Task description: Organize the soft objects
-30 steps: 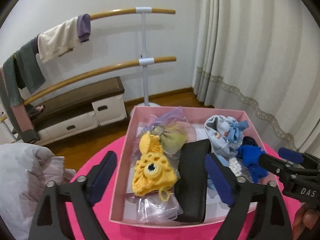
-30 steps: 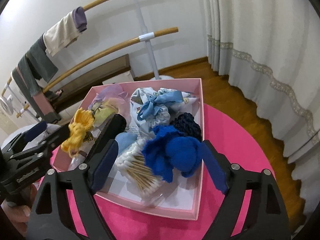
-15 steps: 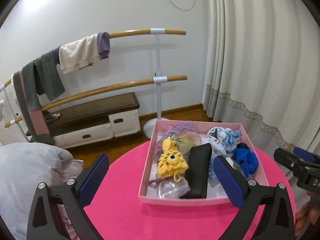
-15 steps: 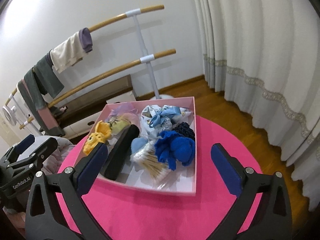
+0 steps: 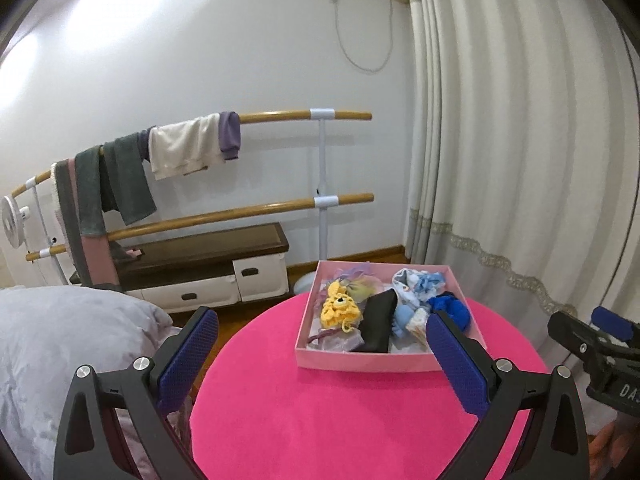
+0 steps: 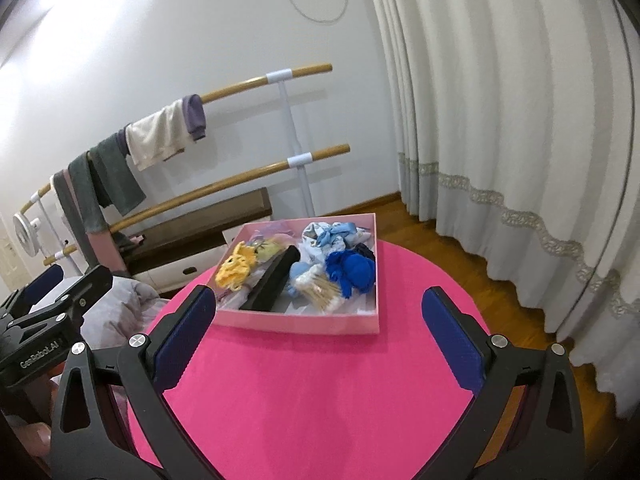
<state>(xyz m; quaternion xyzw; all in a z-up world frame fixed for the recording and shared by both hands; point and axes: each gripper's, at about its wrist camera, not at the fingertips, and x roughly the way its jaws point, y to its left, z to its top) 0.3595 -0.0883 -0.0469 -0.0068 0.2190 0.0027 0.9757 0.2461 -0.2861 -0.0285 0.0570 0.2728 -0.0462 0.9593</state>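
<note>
A white-walled room with a pale pleated curtain and a wooden double-rail rack

The plain white wall carries bright glare at upper left and a loose white cable; a full-height cream curtain with an embroidered band hangs at right over a brown wooden floor. Grey, cream and purple cloths drape over the two-rail wooden rack on white posts, behind which sits a low dark-topped white drawer cabinet. A small white fan stands at far left.

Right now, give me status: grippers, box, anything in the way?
Left gripper open, empty. Right gripper open, empty. Pink box on pink table, soft items inside. Nothing between grippers and box.
</note>
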